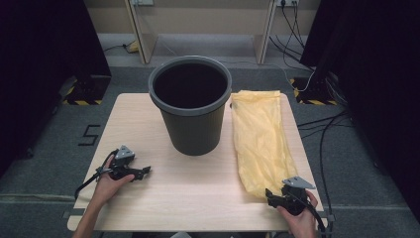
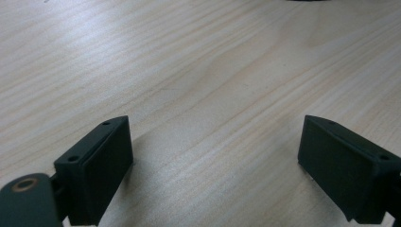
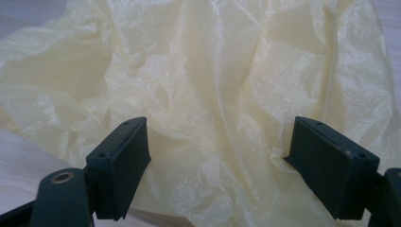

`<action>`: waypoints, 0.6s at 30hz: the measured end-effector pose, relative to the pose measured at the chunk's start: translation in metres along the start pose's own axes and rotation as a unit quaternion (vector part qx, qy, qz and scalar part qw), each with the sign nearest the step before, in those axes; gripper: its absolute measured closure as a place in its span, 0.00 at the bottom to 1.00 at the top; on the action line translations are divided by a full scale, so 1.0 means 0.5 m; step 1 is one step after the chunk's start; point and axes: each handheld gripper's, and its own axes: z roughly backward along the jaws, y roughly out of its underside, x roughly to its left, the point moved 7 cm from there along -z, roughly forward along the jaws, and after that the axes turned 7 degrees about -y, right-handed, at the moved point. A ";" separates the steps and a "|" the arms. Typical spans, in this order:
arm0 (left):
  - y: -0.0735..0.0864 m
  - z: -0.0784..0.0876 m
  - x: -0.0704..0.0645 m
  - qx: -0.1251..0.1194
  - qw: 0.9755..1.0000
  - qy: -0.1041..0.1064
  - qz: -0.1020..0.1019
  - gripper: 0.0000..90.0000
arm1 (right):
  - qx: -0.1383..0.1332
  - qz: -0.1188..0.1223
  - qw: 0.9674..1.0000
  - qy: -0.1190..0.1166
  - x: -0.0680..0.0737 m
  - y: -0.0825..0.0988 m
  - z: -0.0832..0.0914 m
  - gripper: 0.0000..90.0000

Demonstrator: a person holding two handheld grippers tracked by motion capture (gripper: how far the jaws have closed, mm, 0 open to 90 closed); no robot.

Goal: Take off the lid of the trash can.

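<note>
Facing crinkled yellow bag (image 3: 227, 94), right tongs (image 3: 217, 165) agape

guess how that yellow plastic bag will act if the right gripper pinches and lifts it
The yellow bag looks thin and crinkled, so it will probably hang limp and drape. It lies flat and seems empty, so likely very light. Its glossy film may slip between the right gripper fingers.

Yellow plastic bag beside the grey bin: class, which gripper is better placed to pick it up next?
Probably the right gripper: open at the near end of the crumpled yellow plastic bag. The left gripper is open over bare wooden table.
</note>
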 end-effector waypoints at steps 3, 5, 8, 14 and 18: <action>0.000 0.000 0.000 0.000 1.000 0.000 0.000 0.11 | 0.007 0.005 1.000 0.004 0.000 0.006 -0.009 0.24; 0.000 0.000 0.000 0.001 1.000 -0.001 -0.001 0.11 | 0.007 0.008 1.000 0.005 0.001 0.006 -0.012 0.23; -0.001 0.000 0.001 -0.001 1.000 -0.001 0.001 0.11 | 0.004 0.007 1.000 0.004 0.001 0.007 -0.012 0.23; -0.018 0.012 0.016 0.010 1.000 0.008 0.013 0.17 | 0.000 0.008 1.000 0.002 0.001 0.009 -0.012 0.22; -0.061 0.045 0.029 -0.017 0.999 0.020 0.043 0.17 | -0.001 0.009 1.000 0.001 0.002 0.009 -0.012 0.22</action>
